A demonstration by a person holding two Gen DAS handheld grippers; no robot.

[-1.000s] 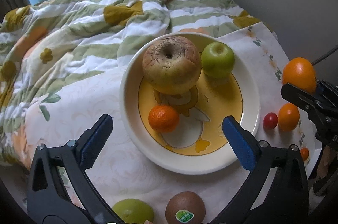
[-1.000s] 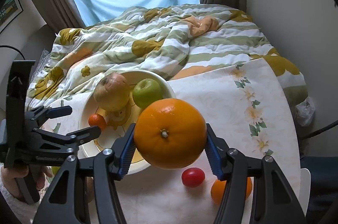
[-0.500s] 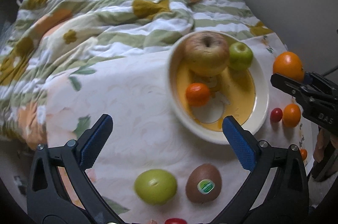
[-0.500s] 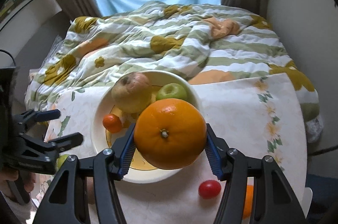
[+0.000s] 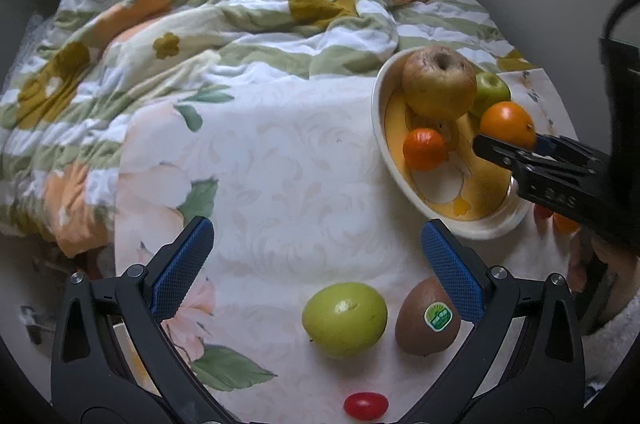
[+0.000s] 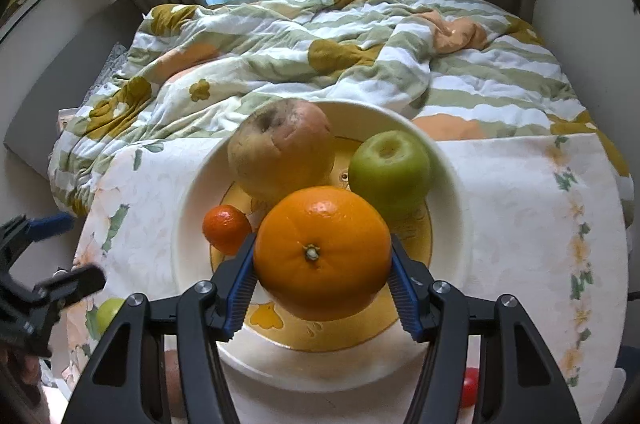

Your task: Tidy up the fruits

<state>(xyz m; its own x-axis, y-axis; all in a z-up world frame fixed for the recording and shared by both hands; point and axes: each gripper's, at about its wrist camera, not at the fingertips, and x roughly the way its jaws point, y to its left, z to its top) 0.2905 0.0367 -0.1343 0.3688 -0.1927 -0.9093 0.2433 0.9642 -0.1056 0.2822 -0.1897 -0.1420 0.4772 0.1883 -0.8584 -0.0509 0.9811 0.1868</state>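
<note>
My right gripper (image 6: 322, 266) is shut on a large orange (image 6: 322, 252) and holds it over the white and yellow plate (image 6: 192, 207). On the plate lie a big brownish apple (image 6: 280, 147), a green apple (image 6: 390, 167) and a small tangerine (image 6: 226, 228). My left gripper (image 5: 318, 258) stands open over the tablecloth, with nothing between its fingers. Just below it rest a green fruit (image 5: 345, 319), a kiwi with a sticker (image 5: 428, 316) and a cherry tomato (image 5: 365, 405). In the left wrist view the right gripper (image 5: 516, 143) comes in from the right with the orange (image 5: 507, 124) above the plate (image 5: 378, 127).
A striped floral quilt (image 6: 320, 35) is bunched behind the round table, under a window with curtains. Another cherry tomato (image 6: 470, 386) lies right of the plate near the table edge. A wall runs along the right. A hand in a white sleeve (image 5: 612, 312) holds the right gripper.
My right gripper has carried the orange left and down until it hangs over the plate. My left gripper has moved left, away from the plate, bringing the green fruit and kiwi into view.
</note>
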